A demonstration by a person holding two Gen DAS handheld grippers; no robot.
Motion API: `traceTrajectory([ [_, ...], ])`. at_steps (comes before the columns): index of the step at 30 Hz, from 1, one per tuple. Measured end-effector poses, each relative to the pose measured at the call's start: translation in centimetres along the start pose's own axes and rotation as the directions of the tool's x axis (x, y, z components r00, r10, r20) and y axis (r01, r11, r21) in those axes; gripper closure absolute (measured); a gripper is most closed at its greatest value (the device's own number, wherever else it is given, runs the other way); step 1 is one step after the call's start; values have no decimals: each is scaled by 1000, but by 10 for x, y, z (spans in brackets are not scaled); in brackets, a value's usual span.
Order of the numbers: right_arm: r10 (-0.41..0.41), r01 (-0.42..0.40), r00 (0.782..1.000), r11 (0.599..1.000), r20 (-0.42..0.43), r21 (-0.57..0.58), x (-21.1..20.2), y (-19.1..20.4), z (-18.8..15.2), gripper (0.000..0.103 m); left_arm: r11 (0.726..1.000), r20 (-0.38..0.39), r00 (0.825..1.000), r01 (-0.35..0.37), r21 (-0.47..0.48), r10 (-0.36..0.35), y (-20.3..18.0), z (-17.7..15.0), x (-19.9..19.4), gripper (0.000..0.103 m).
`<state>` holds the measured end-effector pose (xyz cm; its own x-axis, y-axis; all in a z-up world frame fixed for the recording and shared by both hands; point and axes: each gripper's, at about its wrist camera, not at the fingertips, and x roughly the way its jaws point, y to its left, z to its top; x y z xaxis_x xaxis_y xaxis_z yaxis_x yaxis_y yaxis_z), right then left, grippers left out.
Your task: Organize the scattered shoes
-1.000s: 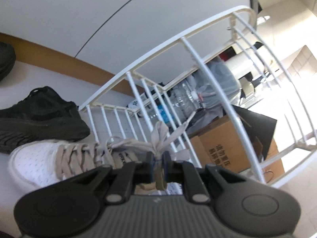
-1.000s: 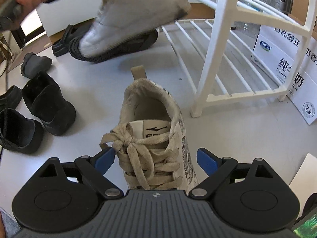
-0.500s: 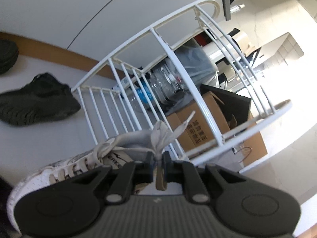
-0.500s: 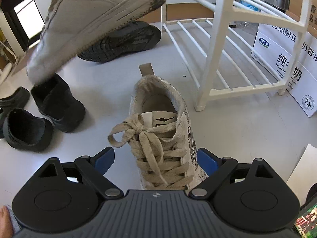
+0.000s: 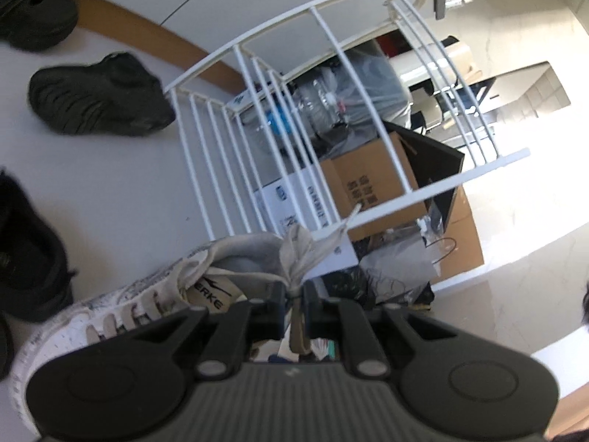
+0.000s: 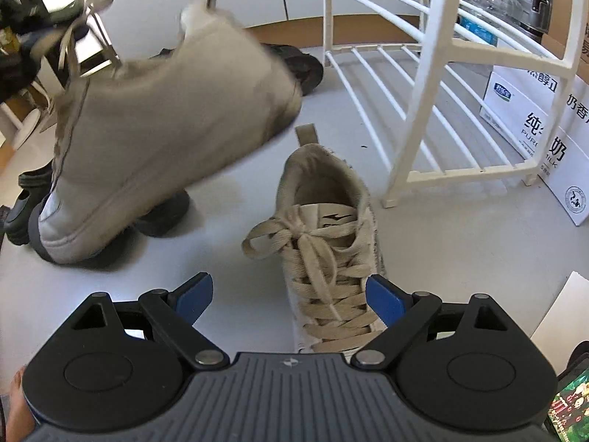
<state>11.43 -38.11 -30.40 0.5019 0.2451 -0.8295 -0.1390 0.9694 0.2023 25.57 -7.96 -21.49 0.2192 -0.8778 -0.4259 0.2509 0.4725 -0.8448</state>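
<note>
My left gripper (image 5: 294, 296) is shut on the lace knot of a white sneaker (image 5: 147, 294), which hangs from it in the air. In the right wrist view the same sneaker (image 6: 165, 129) hangs blurred at the left, sole side toward me, above the grey floor. Its mate, a white sneaker with beige laces (image 6: 331, 243), stands on the floor with its heel toward the white wire shoe rack (image 6: 423, 92). Just above its laced front, my right gripper (image 6: 291, 293) is open and touches nothing. The shoe rack (image 5: 331, 110) fills the middle of the left wrist view.
Black shoes lie on the floor: one (image 5: 99, 99) beside the rack, another (image 5: 29, 239) at the left, one (image 6: 162, 217) under the hanging sneaker. Cardboard boxes (image 5: 375, 188), a water bottle (image 5: 324, 107) and milk cartons (image 6: 533, 121) stand behind the rack.
The left gripper has carried the hanging sneaker sideways, from up near the rack to the near left of the right wrist view. The right gripper has drawn back a little from the floor sneaker.
</note>
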Motion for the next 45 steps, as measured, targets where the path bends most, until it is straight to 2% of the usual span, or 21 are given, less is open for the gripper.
traceTrajectory([
  [6,20,-21,999,1000,-33,-11,4,9,-5,10,998,-32,998,-57,-41,56,34,-32,2,94],
  [9,28,-30,998,999,-48,-21,6,13,-8,10,997,-24,999,-41,-62,39,51,-44,9,94],
  [19,62,-66,996,996,-68,-62,10,30,-9,10,996,-8,1000,-24,-90,24,68,-49,8,94],
  [23,77,-84,994,992,-83,-93,12,43,-7,10,991,-54,995,-85,-105,80,82,-56,15,94],
  [24,82,-91,993,991,-86,-95,13,46,-6,10,990,-64,995,-88,-108,82,86,-59,16,100],
  [27,99,-109,990,989,-102,-101,17,55,-6,10,990,-58,997,-61,-127,54,94,-62,14,101],
  [30,83,-98,989,988,-124,-120,22,61,-8,8,989,-45,998,-54,-136,48,98,-59,10,101],
  [33,93,-112,986,985,-140,-129,23,64,-8,9,989,-37,998,-64,-136,60,99,-54,4,89],
  [35,89,-109,985,985,-147,-137,23,66,-8,9,988,-23,997,-82,-129,80,101,-52,-3,73],
  [38,92,-114,982,985,-166,-131,25,66,-10,9,987,-1,994,-108,-122,109,104,-51,-11,58],
  [45,170,-189,963,979,-210,-73,33,76,-10,9,978,39,981,-183,-97,188,114,-45,-31,53],
])
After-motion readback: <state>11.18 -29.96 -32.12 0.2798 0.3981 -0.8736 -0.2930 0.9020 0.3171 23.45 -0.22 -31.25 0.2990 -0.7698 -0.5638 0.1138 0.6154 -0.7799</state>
